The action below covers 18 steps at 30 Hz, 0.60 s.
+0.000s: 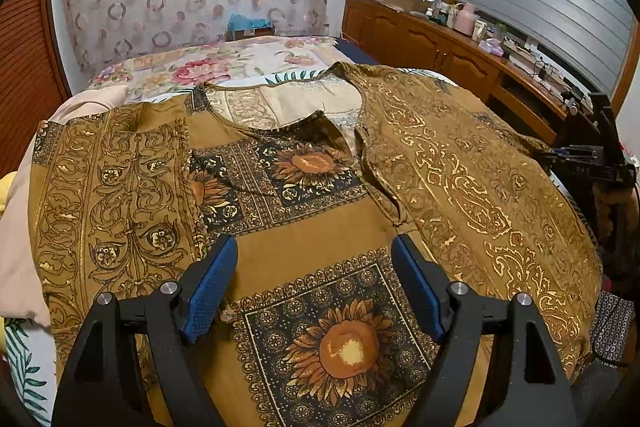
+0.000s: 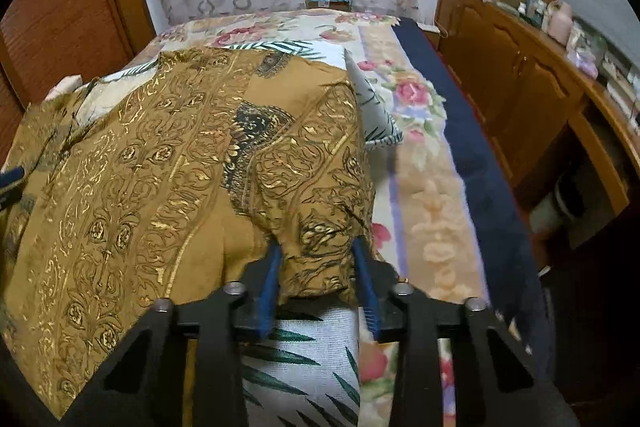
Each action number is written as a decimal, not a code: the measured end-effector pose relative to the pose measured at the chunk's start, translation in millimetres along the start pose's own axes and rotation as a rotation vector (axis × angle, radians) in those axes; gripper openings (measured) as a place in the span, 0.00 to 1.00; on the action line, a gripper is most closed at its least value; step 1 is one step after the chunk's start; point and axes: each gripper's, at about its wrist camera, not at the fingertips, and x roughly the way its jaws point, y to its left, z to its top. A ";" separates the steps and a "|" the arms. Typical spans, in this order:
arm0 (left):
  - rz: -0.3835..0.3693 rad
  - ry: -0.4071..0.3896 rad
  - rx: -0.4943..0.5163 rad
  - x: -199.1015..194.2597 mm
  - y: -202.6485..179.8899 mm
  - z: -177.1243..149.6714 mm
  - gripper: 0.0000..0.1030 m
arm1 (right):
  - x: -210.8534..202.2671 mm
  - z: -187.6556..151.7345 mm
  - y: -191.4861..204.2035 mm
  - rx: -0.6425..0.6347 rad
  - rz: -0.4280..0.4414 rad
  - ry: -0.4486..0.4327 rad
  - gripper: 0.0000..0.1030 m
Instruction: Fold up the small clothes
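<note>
The mustard sunflower-print blouse (image 1: 320, 211) lies spread across the bed (image 2: 424, 187), one side panel turned in over the body toward 3 o'clock. The right gripper (image 2: 318, 267) is clamped on a bunched sleeve edge at the blouse's 5 o'clock corner, so the side fold looks to be in hand. The left gripper (image 1: 316, 283) hovers over the middle with jaws apart, holding nothing. Next, I judge, the pinched edge needs carrying toward 9 o'clock and laying flat. The hem is cut off below the frame, and the right wrist view is blurred.
</note>
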 end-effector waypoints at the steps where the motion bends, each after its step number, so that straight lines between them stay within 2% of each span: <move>1: 0.001 0.000 0.001 1.1 0.0 0.1 0.77 | -3.8 -1.1 0.1 -0.011 0.000 -0.005 0.18; 4: 0.005 0.000 0.002 1.2 -0.3 -0.7 0.77 | -7.9 1.4 3.9 -0.037 -0.019 -0.030 0.11; 8: 0.006 0.001 0.002 1.5 0.1 -0.9 0.77 | -21.6 6.0 16.2 -0.057 -0.027 -0.086 0.10; 14: 0.009 0.011 -0.001 5.4 2.7 -0.4 0.77 | -50.5 8.9 56.7 -0.130 0.026 -0.176 0.10; 18: 0.016 0.022 0.001 9.8 2.6 -0.5 0.77 | -50.5 4.6 80.5 -0.184 0.086 -0.179 0.10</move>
